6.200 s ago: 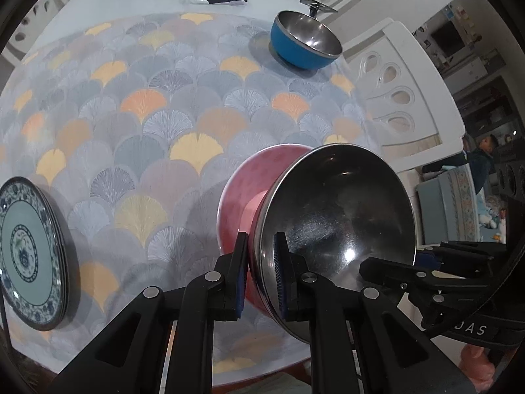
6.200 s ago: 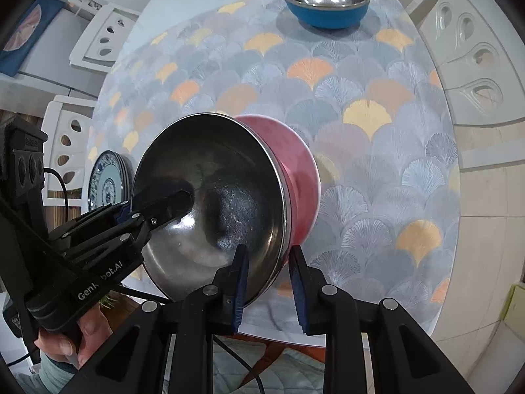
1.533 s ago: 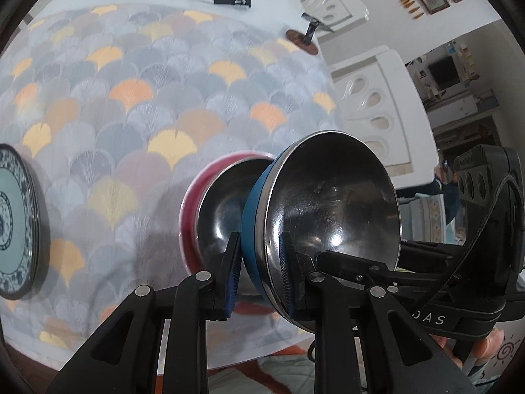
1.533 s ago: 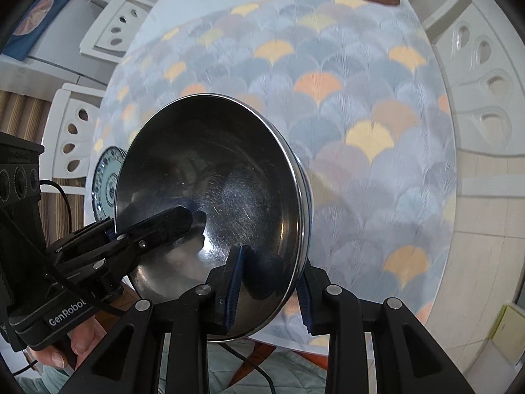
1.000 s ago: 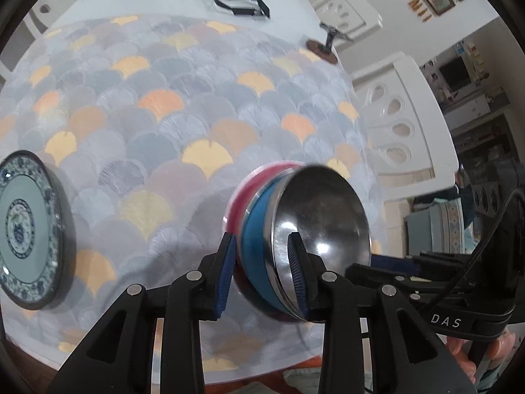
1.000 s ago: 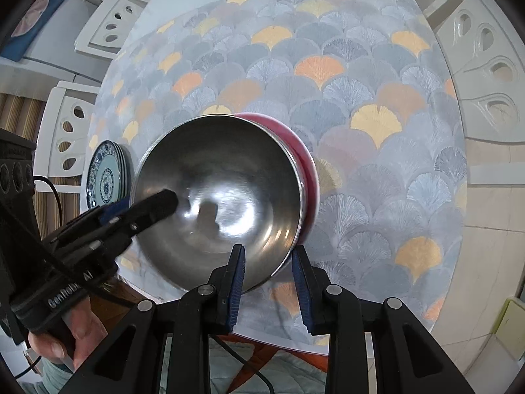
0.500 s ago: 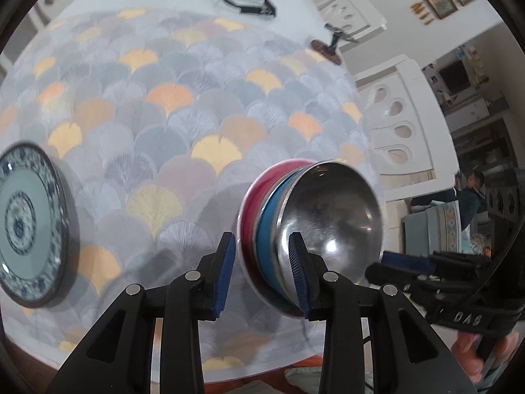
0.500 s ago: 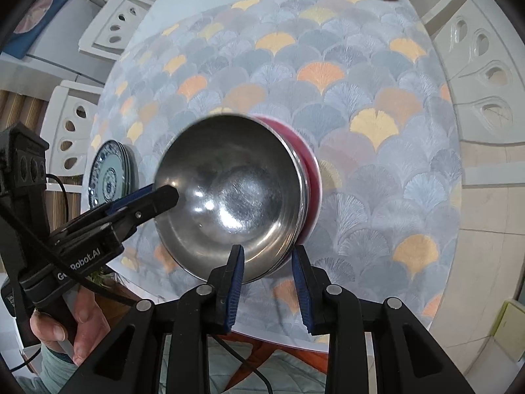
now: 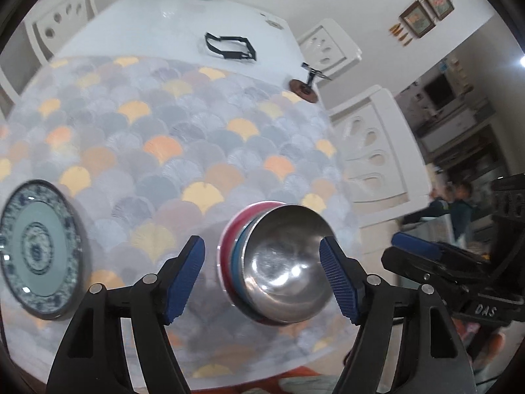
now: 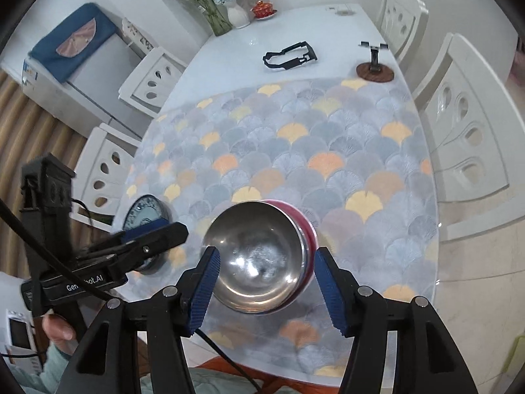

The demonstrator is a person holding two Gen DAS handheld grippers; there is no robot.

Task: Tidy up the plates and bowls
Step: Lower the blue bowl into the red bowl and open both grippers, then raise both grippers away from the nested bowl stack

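- The left gripper (image 9: 262, 275) has its blue-padded jaws spread wide apart, gripping nothing; the bowl stack shows in the gap between them without touching either pad.
- The right gripper (image 10: 264, 287) likewise has its jaws wide apart and clamped on nothing, with the same stack seen between its pads.
- A steel-lined blue bowl (image 9: 237, 257) sits nested inside a steel-lined pink bowl (image 9: 226, 246), only a thin band of each colour showing below the rims; the shiny inside of the blue one (image 10: 259, 262) faces up.
- The stack rests near the near edge of the worktop (image 10: 295, 26), on a tablecloth with a grey, yellow and orange fan pattern (image 9: 164, 138).
- A round blue-and-white patterned ceramic plate (image 9: 36, 249) lies on the cloth well to the left of the bowls, near the worktop's left edge; in the right wrist view it (image 10: 144, 210) is partly hidden behind the left gripper's body.
- On the bare white far part of the worktop lie a black strap-like frame (image 9: 231, 47) and, to its right, a small metal stand on a round brown wooden base (image 10: 374, 70).
- White chairs with oval cut-outs (image 10: 466, 131) stand along the right side.
- At the far end stand a white vase of flowers (image 10: 238, 16) and a small red lidded pot (image 10: 263, 9).
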